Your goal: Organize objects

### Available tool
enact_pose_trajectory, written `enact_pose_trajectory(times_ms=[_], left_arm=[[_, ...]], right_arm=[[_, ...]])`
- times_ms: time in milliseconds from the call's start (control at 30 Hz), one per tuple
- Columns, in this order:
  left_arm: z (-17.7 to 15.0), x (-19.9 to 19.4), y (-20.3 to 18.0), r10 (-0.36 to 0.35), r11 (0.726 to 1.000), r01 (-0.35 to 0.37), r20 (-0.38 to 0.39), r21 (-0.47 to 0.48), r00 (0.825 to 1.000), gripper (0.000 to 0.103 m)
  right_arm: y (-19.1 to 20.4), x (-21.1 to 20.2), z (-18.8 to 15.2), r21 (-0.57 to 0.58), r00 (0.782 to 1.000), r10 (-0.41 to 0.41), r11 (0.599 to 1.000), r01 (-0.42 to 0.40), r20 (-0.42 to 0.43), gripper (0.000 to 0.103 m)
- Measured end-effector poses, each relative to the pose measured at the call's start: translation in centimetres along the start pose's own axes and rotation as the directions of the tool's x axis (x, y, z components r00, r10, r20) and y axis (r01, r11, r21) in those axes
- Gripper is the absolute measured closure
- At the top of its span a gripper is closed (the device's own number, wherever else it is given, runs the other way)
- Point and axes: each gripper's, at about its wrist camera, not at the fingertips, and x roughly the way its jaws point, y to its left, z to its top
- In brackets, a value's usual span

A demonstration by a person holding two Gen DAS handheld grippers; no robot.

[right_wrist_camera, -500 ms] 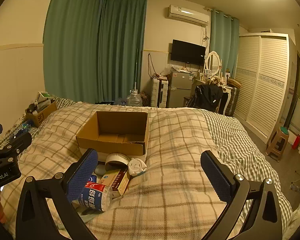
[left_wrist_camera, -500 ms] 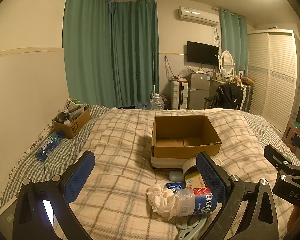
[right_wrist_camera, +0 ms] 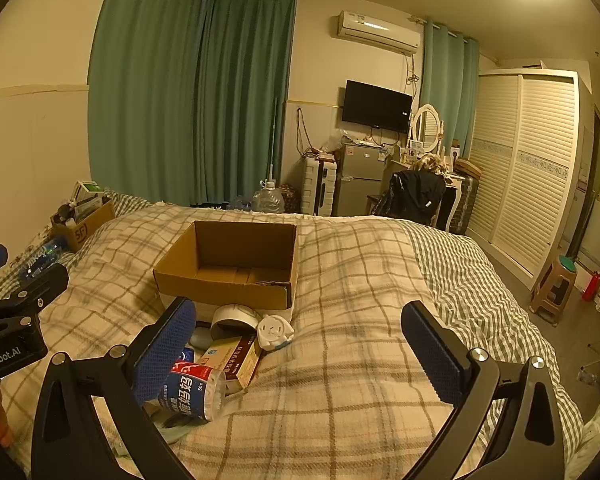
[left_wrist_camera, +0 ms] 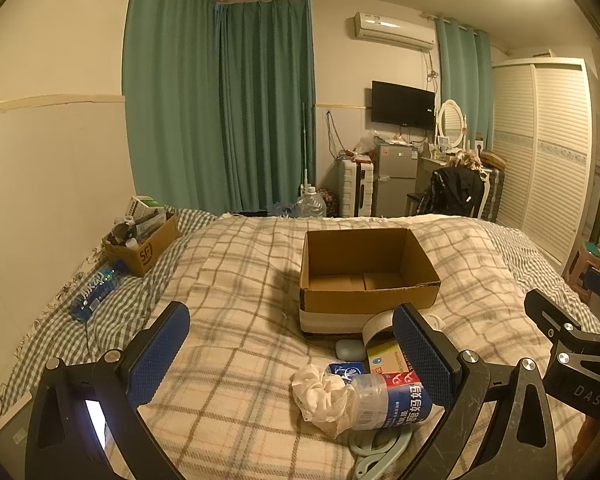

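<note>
Both hand-held grippers (left_wrist_camera: 292,360) unchanged, open

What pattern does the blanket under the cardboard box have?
The blanket has a cream ground with brown and grey plaid lines; the right wrist view shows it best.

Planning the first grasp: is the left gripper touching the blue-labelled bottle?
Cannot tell: in the left wrist view its finger overlaps the bottle.

Green hanger (left_wrist_camera: 374,454) cut off by bottom edge; medicine box (left_wrist_camera: 388,360) partly hidden behind left claw finger (left_wrist_camera: 422,354).
</note>
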Motion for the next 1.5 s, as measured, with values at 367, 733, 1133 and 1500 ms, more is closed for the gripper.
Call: enact_pose_trajectory(times_ms=[367, 733, 1133, 1500], left_arm=[[-0.15, 0.07, 0.10, -0.003, 1.000, 0.003, -0.008, 0.000, 1.000, 0.000], [-0.36, 0.10, 0.08, -0.007, 1.000, 0.007, -0.012, -0.002, 1.000, 0.000], [-0.32, 0.14, 0.00, -0.020, 1.000, 0.020, -0.017, 0.009, 1.000, 0.000], [-0.46, 0.56, 0.21, -0.031, 0.999, 0.031, -0.040, 0.009, 0.999, 0.000]], right_arm=[[0.02, 0.11, -0.25, -0.001, 1.000, 0.003, 1.000, -0.003, -0.005, 0.000], [0.37, -0.02, -0.46, -0.009, 1.000, 0.006, 1.000, -0.006, -0.007, 0.000], [0.57, 0.03, -0.40, -0.014, 1.000, 0.016, 1.000, -0.016, -0.015, 0.000], [0.88, 0.04, -0.36, -0.022, 0.999, 0.025, 0.999, -0.025, -0.021, 0.000]])
